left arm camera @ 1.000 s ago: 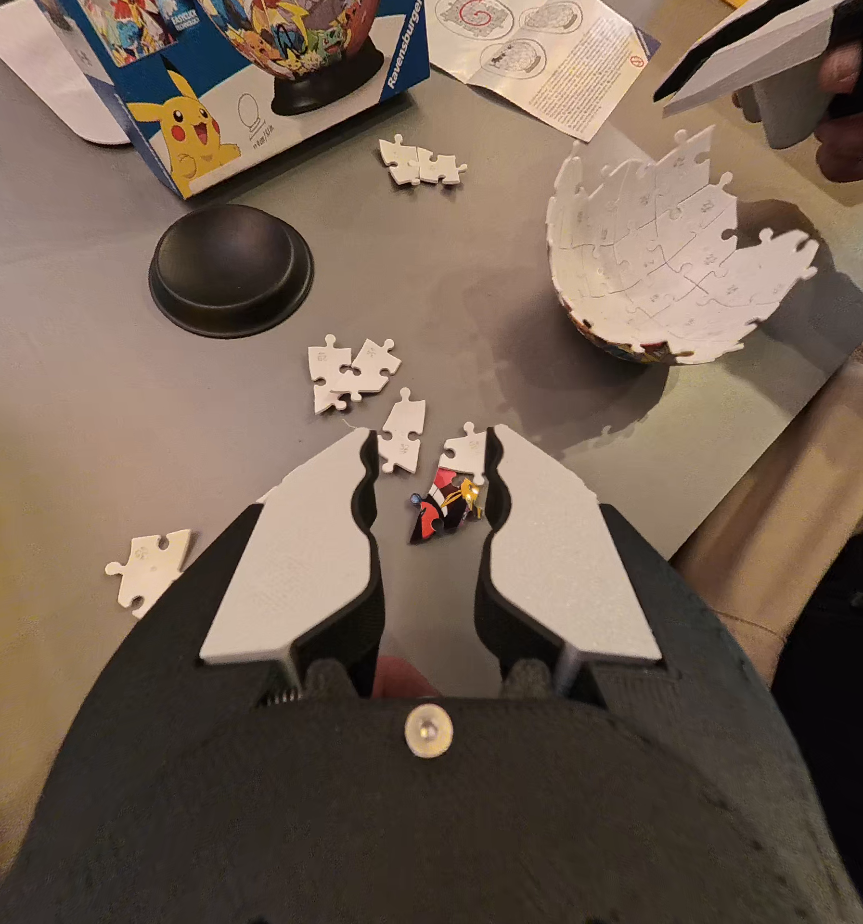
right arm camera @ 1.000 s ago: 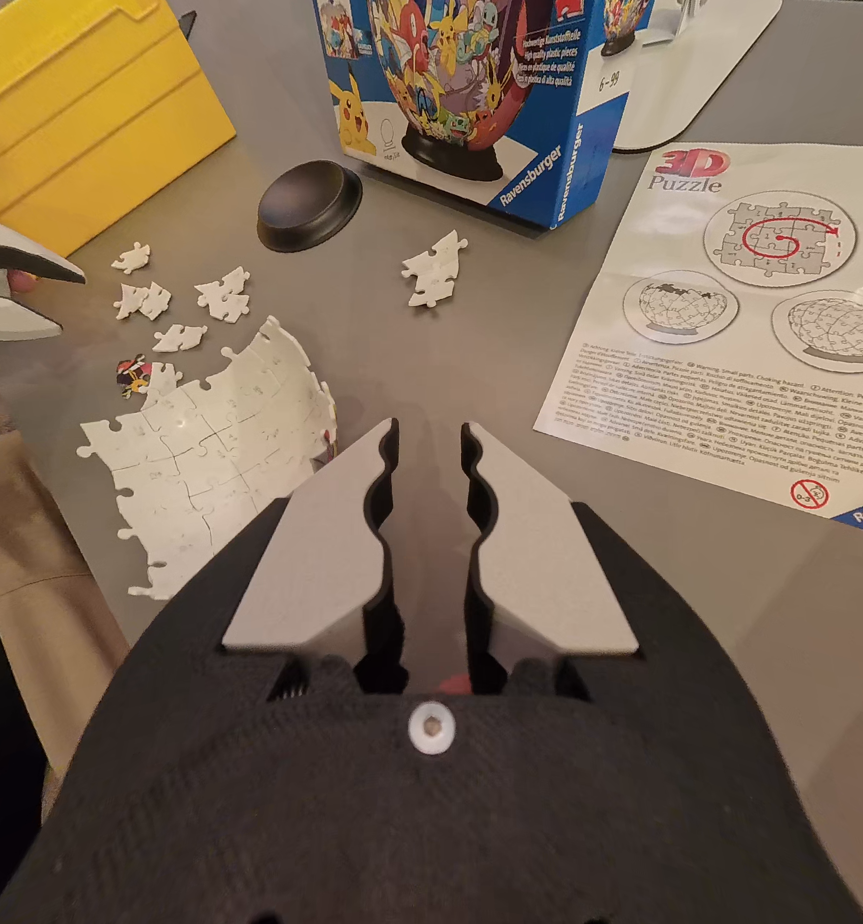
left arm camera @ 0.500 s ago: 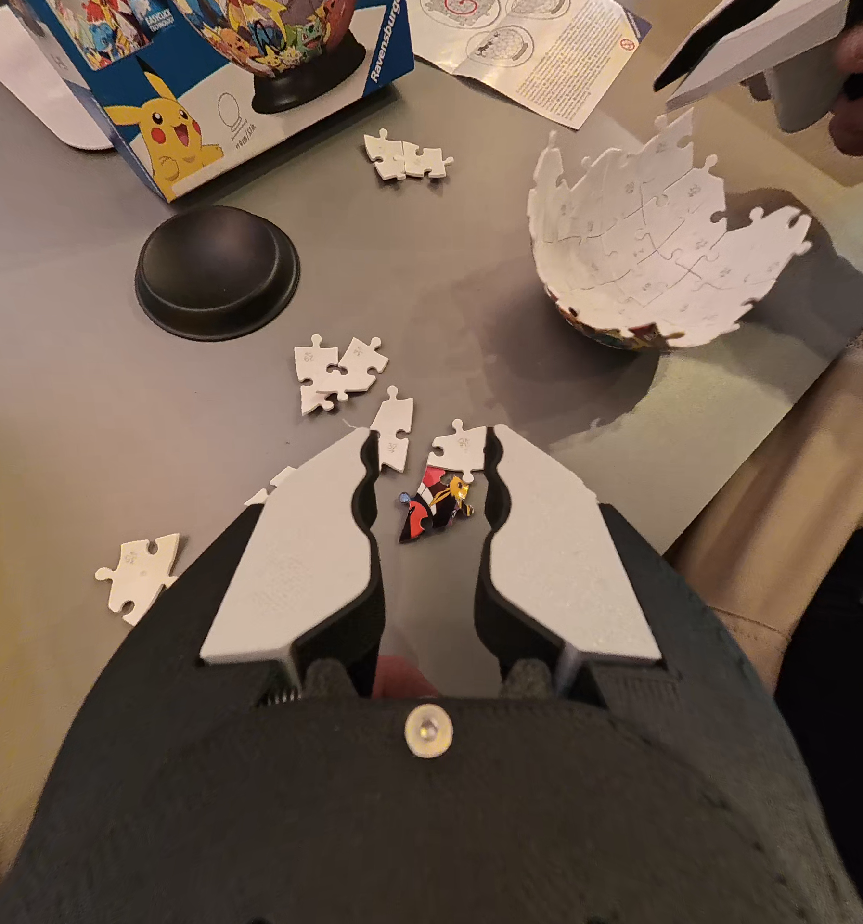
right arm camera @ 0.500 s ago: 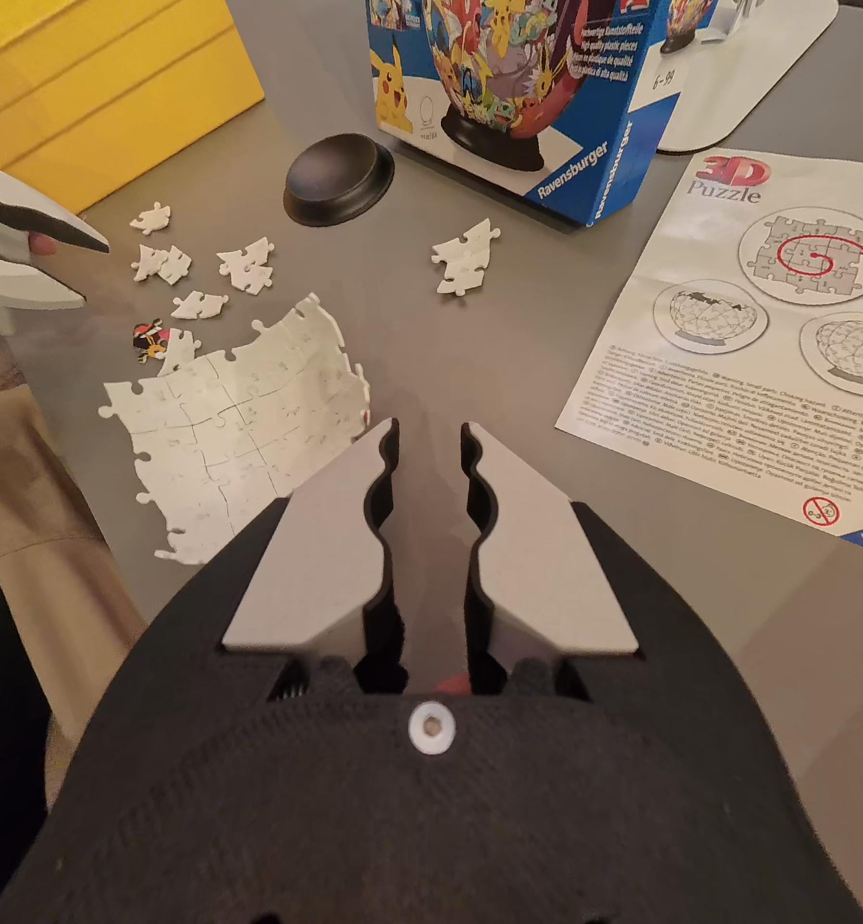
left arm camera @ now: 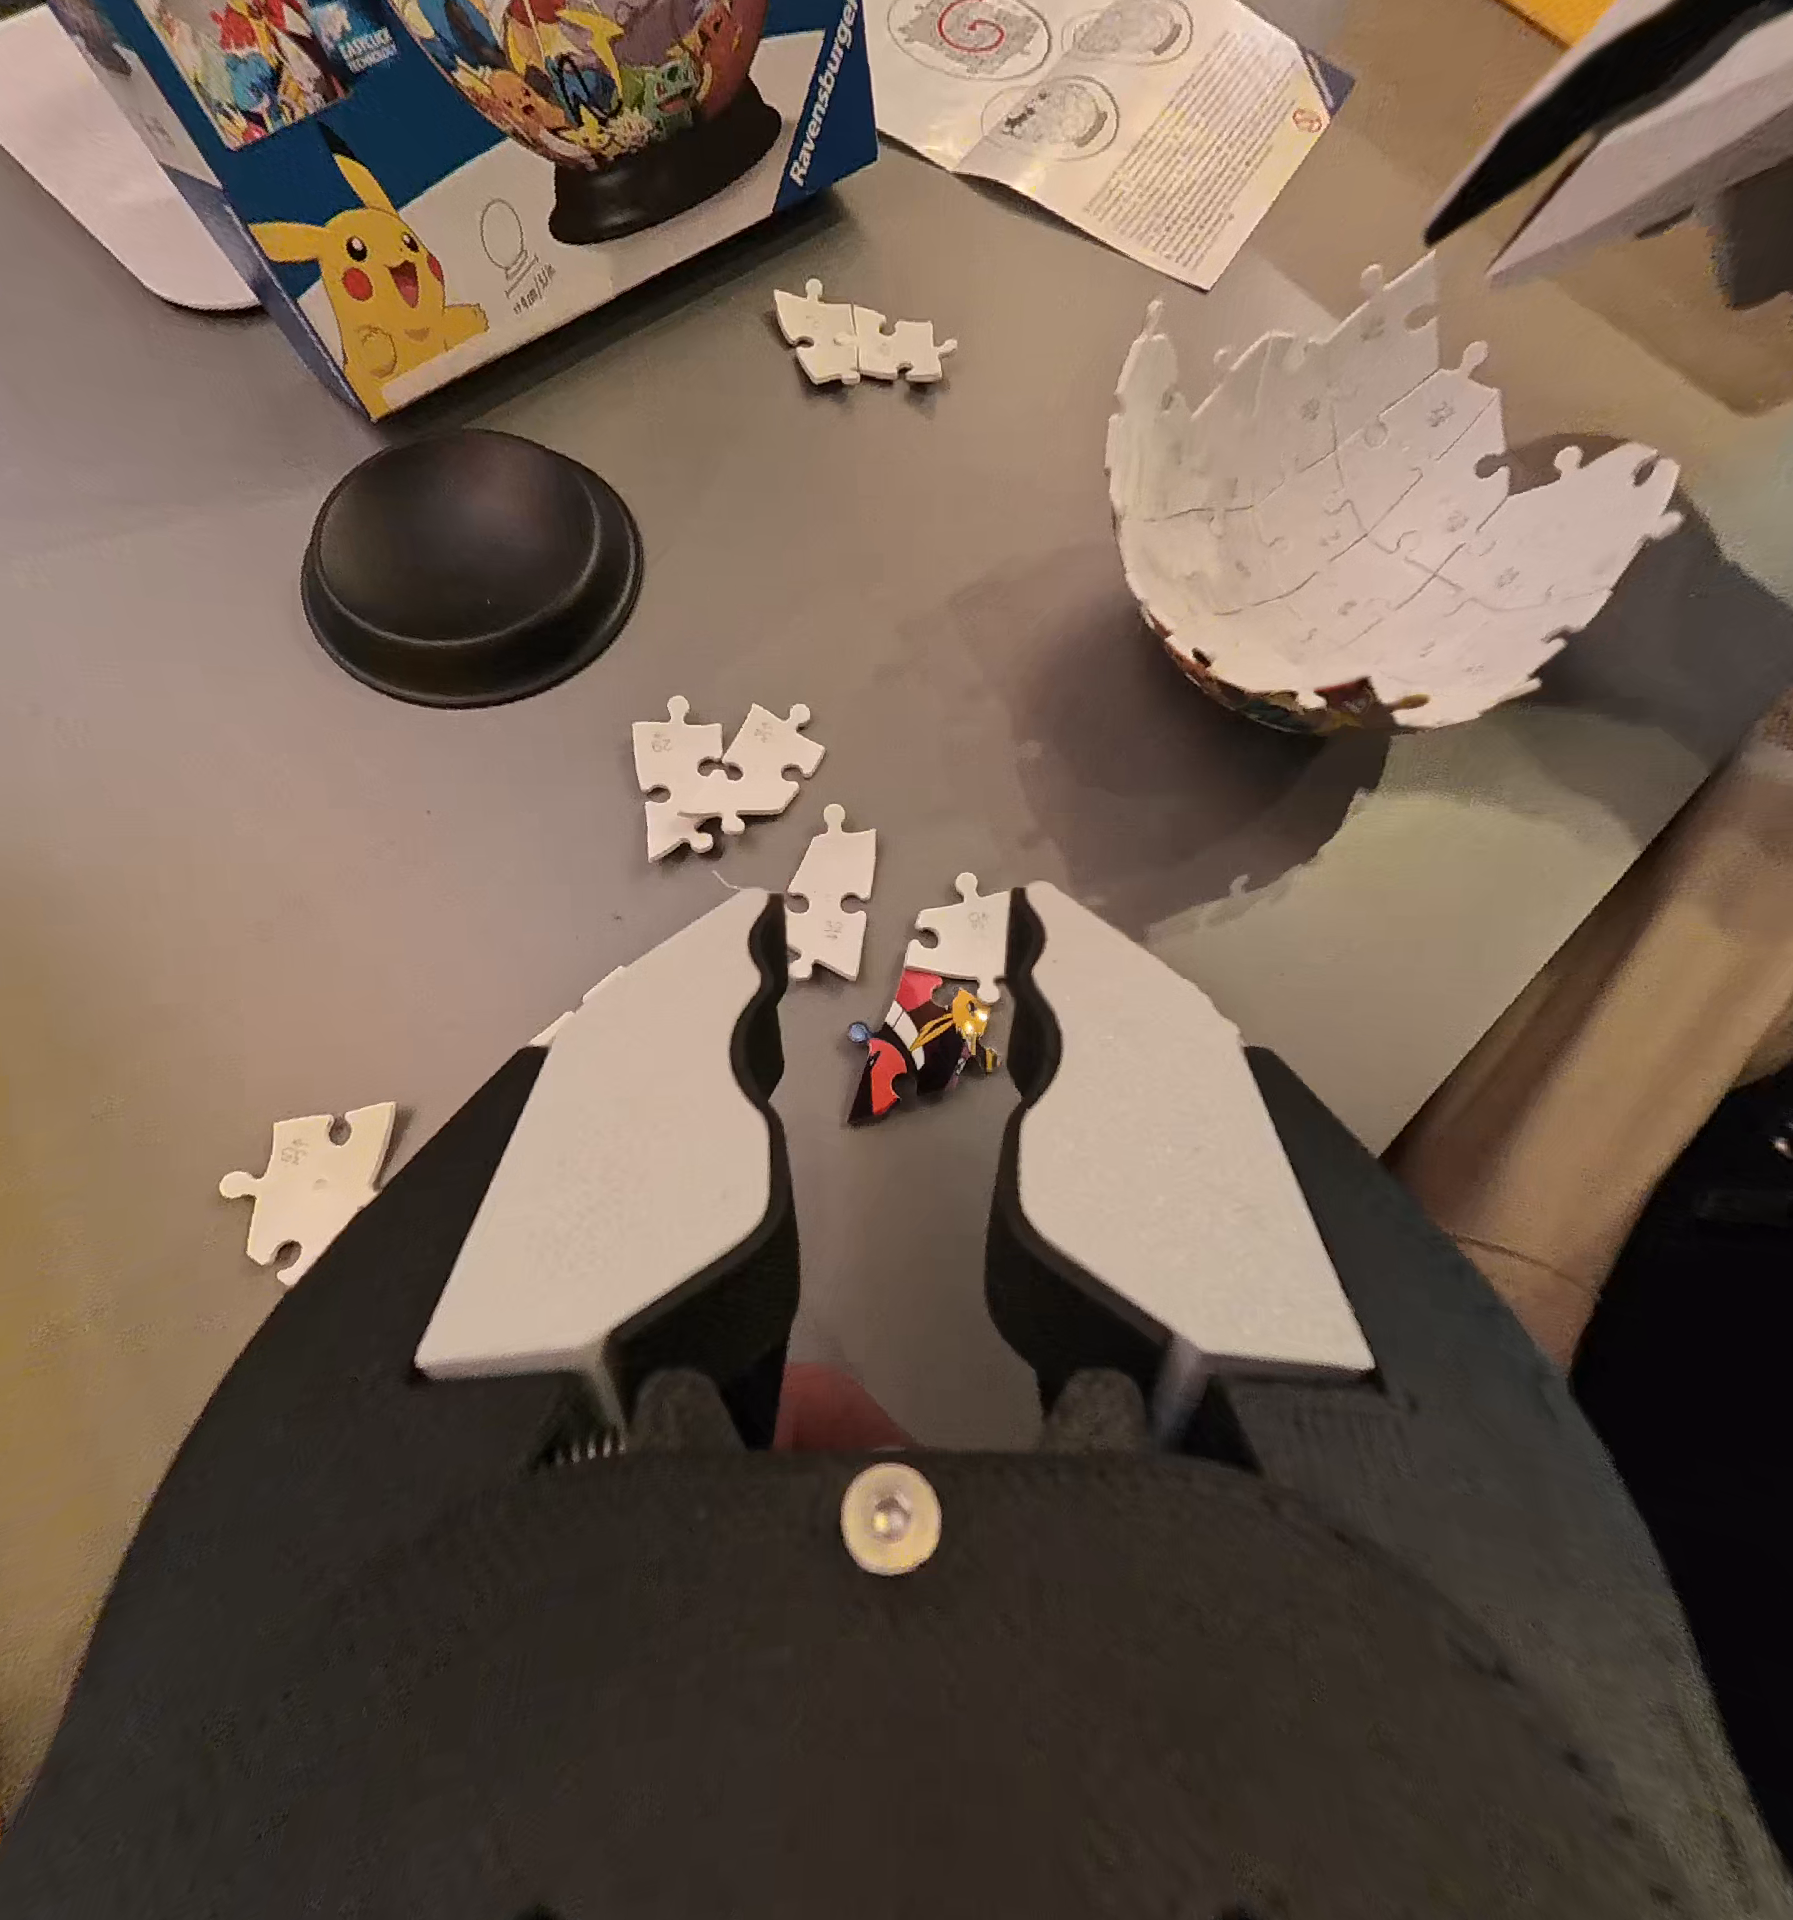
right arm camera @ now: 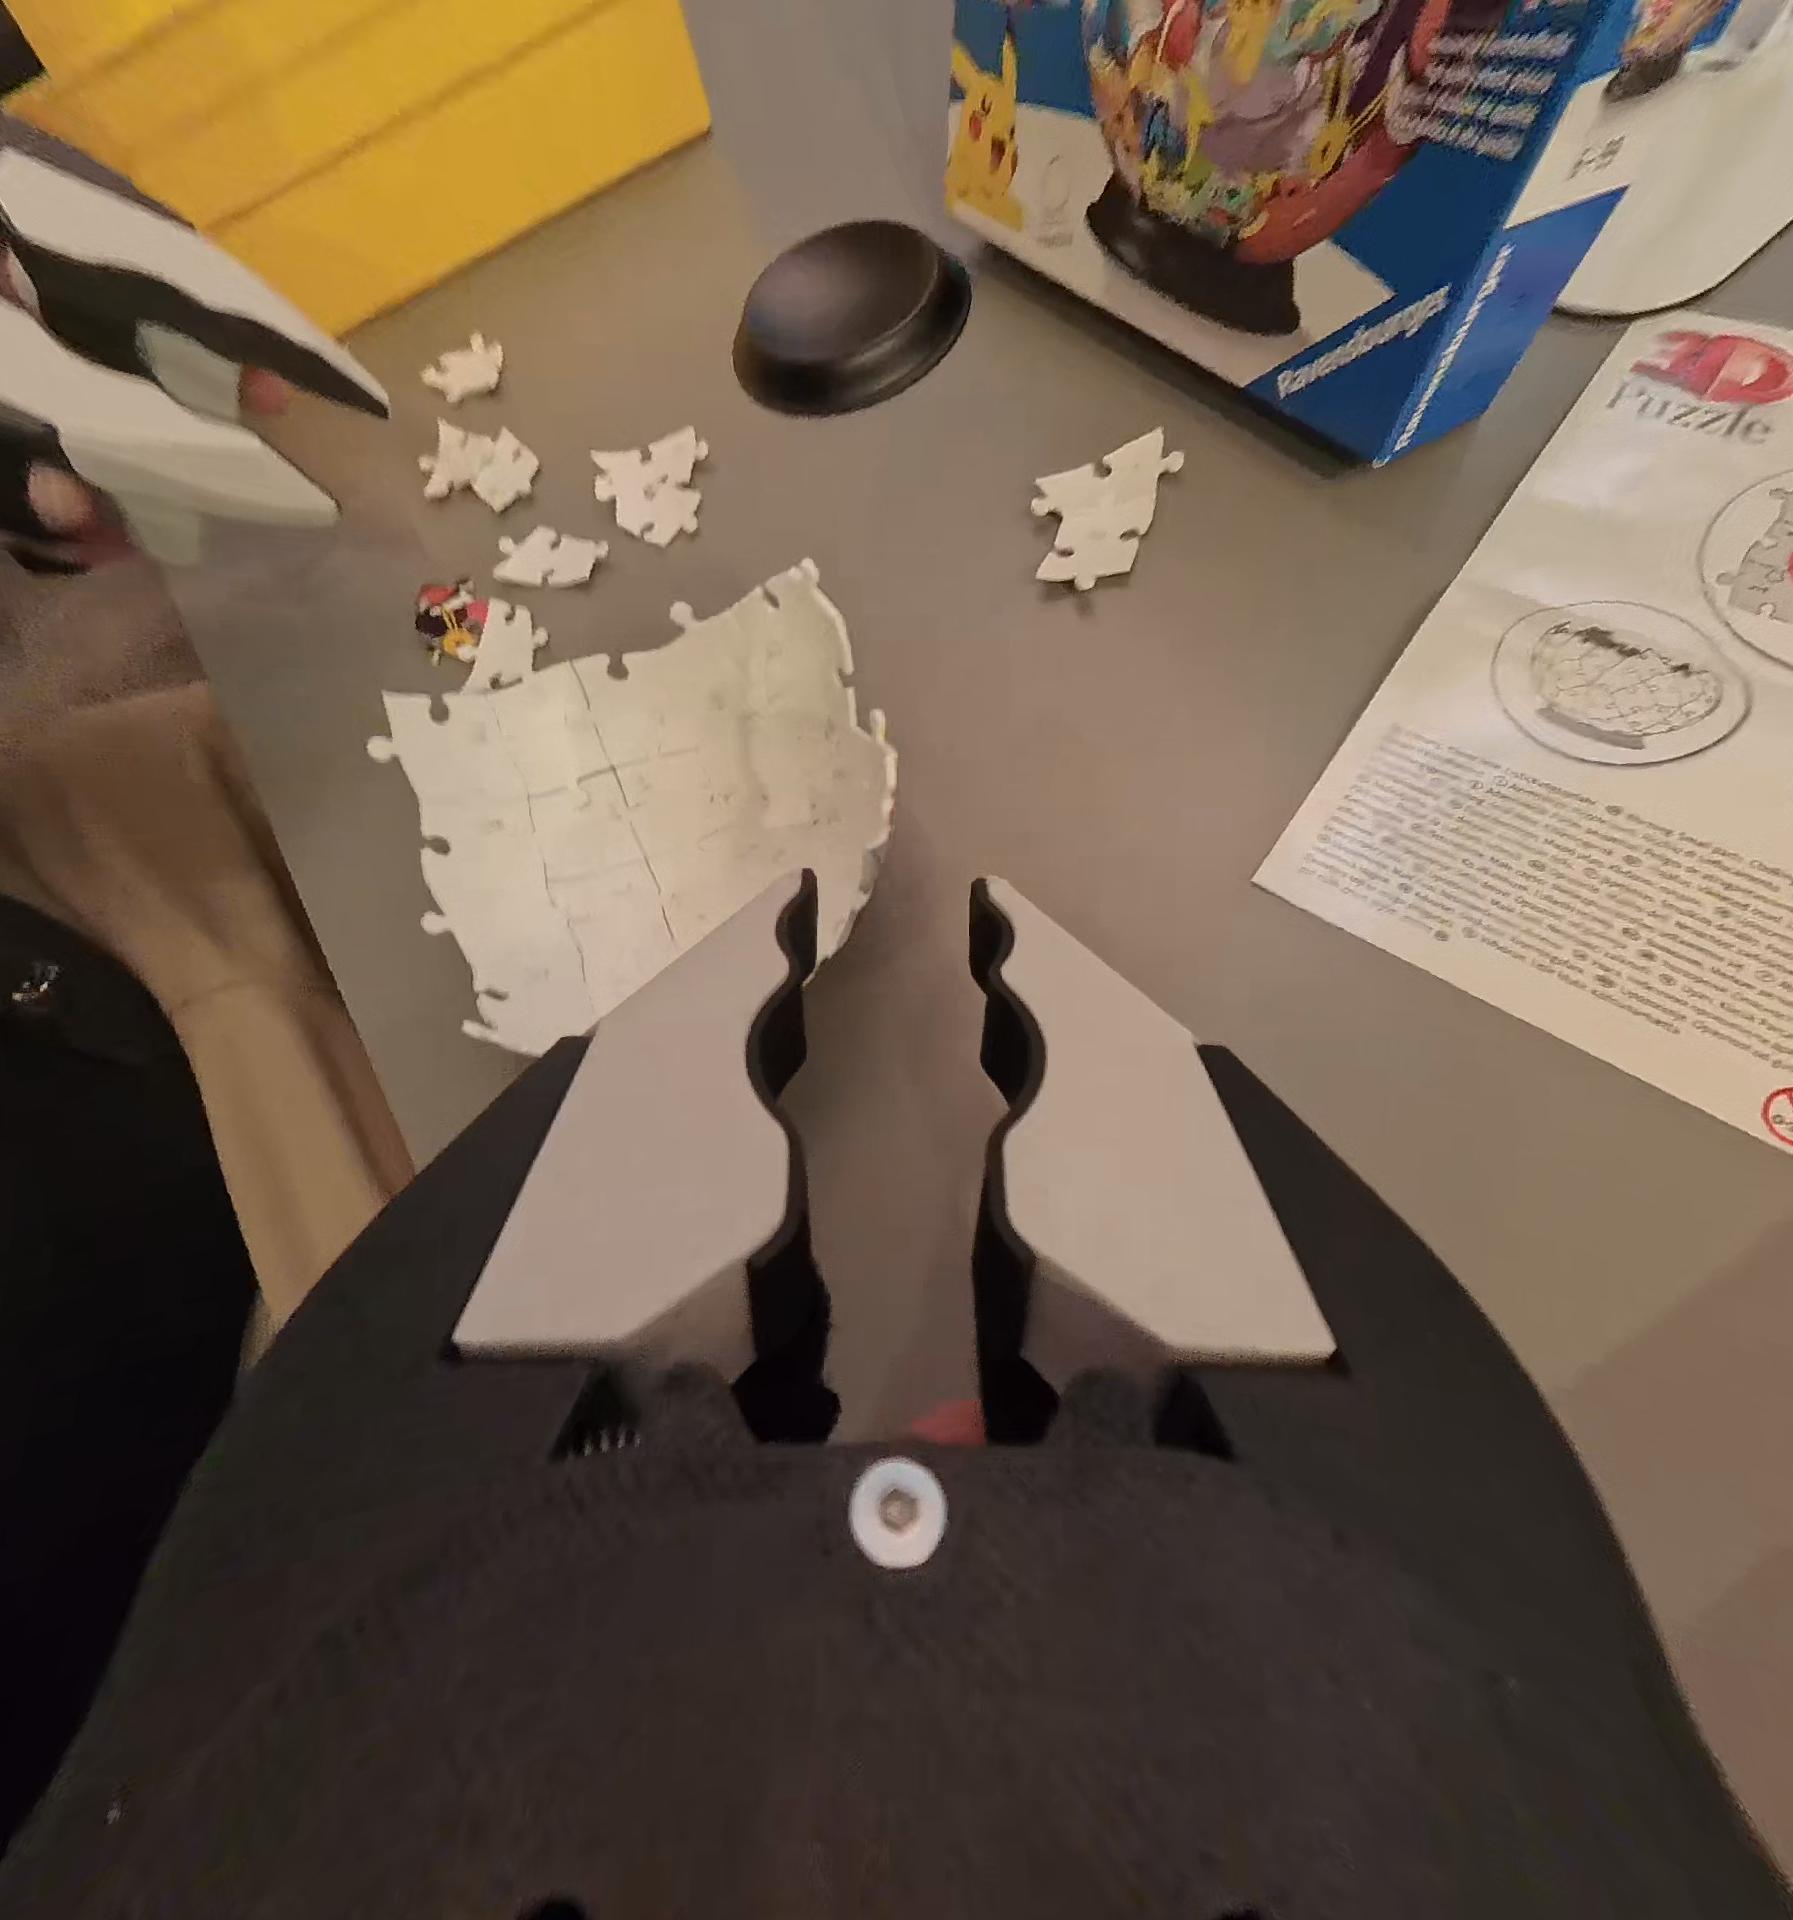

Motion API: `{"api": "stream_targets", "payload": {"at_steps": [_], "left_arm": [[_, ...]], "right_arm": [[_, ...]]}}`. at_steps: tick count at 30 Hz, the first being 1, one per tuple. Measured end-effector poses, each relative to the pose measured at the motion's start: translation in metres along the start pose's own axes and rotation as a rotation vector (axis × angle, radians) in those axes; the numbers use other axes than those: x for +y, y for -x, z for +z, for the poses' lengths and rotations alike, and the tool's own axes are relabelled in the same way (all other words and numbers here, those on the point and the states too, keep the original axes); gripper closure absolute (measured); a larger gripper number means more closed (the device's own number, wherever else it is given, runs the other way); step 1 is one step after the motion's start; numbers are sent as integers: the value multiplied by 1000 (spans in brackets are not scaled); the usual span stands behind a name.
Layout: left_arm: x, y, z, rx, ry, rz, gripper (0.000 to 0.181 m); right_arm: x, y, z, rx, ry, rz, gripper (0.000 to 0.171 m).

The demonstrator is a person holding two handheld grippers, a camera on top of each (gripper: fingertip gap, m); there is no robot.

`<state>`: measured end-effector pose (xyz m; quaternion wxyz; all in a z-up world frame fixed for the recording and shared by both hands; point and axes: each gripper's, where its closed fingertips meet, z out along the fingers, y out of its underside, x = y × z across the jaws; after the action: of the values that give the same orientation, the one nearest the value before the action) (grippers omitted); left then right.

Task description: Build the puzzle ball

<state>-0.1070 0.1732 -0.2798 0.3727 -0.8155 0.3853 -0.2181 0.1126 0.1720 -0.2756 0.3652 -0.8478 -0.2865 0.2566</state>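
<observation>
Left grey-fingered gripper (left arm camera: 890,925) spread, empty, above colourful face-up puzzle piece (left arm camera: 923,1044) (loose white ones nearby). Right grey-fingered gripper (right arm camera: 890,904) likewise parted, empty, beside half-built white puzzle-ball shell (right arm camera: 643,790) on grey table (right arm camera: 975,644).

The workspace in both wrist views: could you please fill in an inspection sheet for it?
Surface: grey table, matte.
Job's things: half-built puzzle ball, open side up; black stand; loose pieces, most white side up; one colourful piece face up.
Clutter: puzzle box, instruction sheet, yellow bin.
Grippers: left gripper open above the colourful piece; right gripper open, empty.
Cables: nothing seen.
Surroundings: beige fabric at the table edge.
</observation>
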Motion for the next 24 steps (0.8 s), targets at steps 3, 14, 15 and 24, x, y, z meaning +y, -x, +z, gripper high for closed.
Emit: {"api": "stream_targets", "payload": {"at_steps": [3,14,15,24], "left_arm": [[0,-3,1,17,1,-2,141],[0,-5,2,39,-5,-17,141],[-1,-5,3,39,-7,-18,141],[-3,-5,4,34,-9,-4,141]], "right_arm": [[10,3,9,-24,50,14,146],[8,-6,32,-27,82,17,153],[6,-7,33,-32,74,18,153],[-8,-8,50,-80,66,-14,153]]}}
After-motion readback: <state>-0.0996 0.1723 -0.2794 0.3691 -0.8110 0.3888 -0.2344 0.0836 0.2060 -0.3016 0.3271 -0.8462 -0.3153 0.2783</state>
